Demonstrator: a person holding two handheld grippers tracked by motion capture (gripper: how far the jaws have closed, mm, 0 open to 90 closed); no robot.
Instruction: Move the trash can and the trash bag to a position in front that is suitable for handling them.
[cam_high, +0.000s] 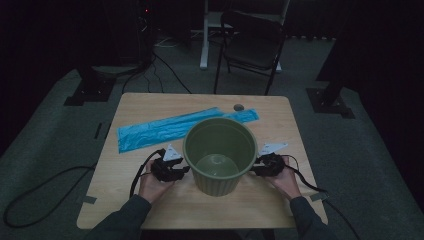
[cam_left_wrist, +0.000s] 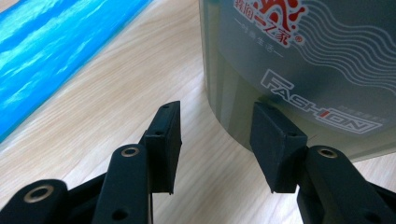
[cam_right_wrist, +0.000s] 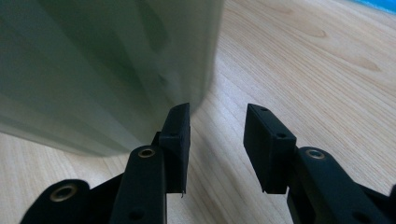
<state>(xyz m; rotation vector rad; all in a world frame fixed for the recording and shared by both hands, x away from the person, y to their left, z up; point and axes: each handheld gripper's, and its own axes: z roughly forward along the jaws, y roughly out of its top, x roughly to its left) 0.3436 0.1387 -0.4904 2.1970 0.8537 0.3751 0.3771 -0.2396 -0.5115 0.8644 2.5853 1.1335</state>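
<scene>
Bare tabletop (cam_high: 150, 197) is left free on both sides of the green bin (cam_high: 220, 150); behind it, passage is blocked by the blue bag (cam_high: 165, 127).

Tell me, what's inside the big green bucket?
Nothing can be seen inside the green bucket: the high view looks down to its bare round bottom. The near inner wall is hidden by the rim, and the table under the bucket is covered too.

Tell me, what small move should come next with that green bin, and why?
Probably press both tools inward against the green bin. The left tool and right tool flank its sides with jaws open, holding nothing, so squeezing from both sides would let the person lift it.
</scene>
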